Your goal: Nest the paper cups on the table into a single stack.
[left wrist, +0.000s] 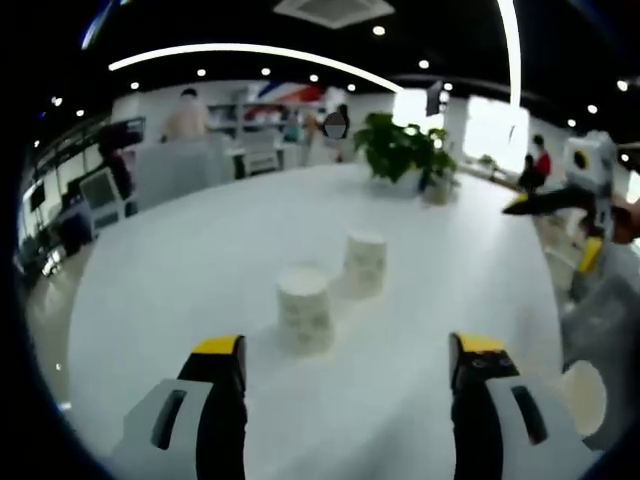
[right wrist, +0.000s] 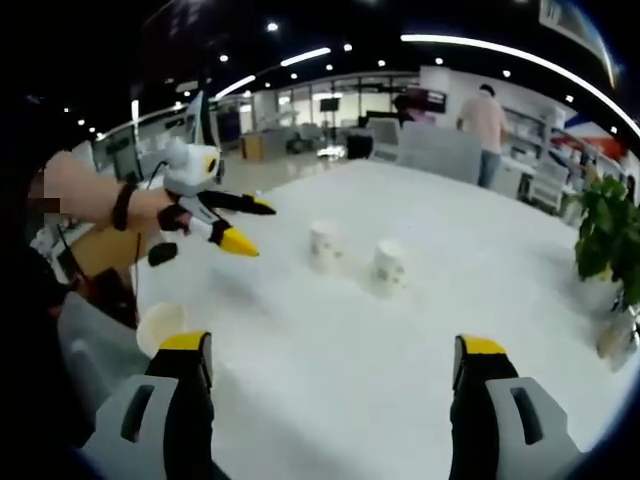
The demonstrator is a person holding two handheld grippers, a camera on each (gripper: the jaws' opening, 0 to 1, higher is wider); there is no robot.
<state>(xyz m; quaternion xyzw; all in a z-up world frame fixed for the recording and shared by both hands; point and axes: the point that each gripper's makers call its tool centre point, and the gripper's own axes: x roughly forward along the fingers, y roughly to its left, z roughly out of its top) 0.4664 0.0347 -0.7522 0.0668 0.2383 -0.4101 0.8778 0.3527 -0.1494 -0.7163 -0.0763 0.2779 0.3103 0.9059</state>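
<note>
Two white paper cups stand upside down, close together, mid-table: the nearer cup point(left wrist: 303, 310) point(right wrist: 325, 245) and the farther cup point(left wrist: 365, 262) point(right wrist: 388, 265). A third cup point(left wrist: 585, 395) point(right wrist: 160, 325) shows a round end by the table edge near the person; I cannot tell whether it stands or lies. My left gripper point(left wrist: 348, 360) is open and empty, short of the nearer cup; in the right gripper view it point(right wrist: 255, 228) hangs above the table, held by a hand. My right gripper point(right wrist: 333, 350) is open and empty too, and appears at the right of the left gripper view point(left wrist: 552, 232).
The white table point(left wrist: 200, 250) point(right wrist: 450, 220) is large and rounded. A potted plant point(left wrist: 405, 150) point(right wrist: 610, 230) stands at its far side. People, desks and screens sit in the office behind. The person's grey sleeve point(right wrist: 90, 350) lies along the near edge.
</note>
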